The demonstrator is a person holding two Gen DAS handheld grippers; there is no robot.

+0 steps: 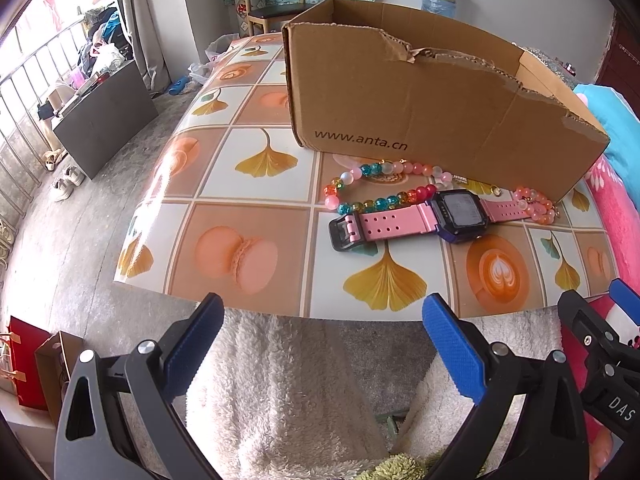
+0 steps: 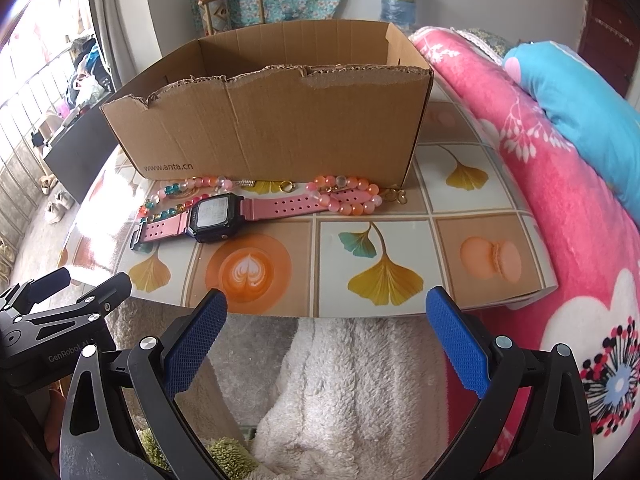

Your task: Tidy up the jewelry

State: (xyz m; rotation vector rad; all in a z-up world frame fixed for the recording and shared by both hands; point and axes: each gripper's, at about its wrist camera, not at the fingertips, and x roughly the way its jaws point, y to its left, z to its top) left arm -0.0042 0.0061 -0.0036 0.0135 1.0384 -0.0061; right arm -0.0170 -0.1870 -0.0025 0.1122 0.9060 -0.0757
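Two grippers, left (image 1: 322,344) and right (image 2: 326,340), hang with jaws spread and empty, short of the box (image 2: 280,120); watch (image 2: 212,218) and beads (image 2: 348,196) lie along its front wall, presumably staged for loading.

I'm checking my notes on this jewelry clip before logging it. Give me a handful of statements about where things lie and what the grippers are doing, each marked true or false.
1. The watch with the pink strap lies on the table in front of the cardboard box. True.
2. The left gripper is shut on a bracelet. False: its jaws stand wide apart, holding nothing, short of the table edge.
3. The multicoloured bead bracelet lies inside the box. False: it lies on the table outside the box, by the watch.
4. The right gripper is open and empty. True.
5. The box's near wall has a torn, ragged top edge. True.
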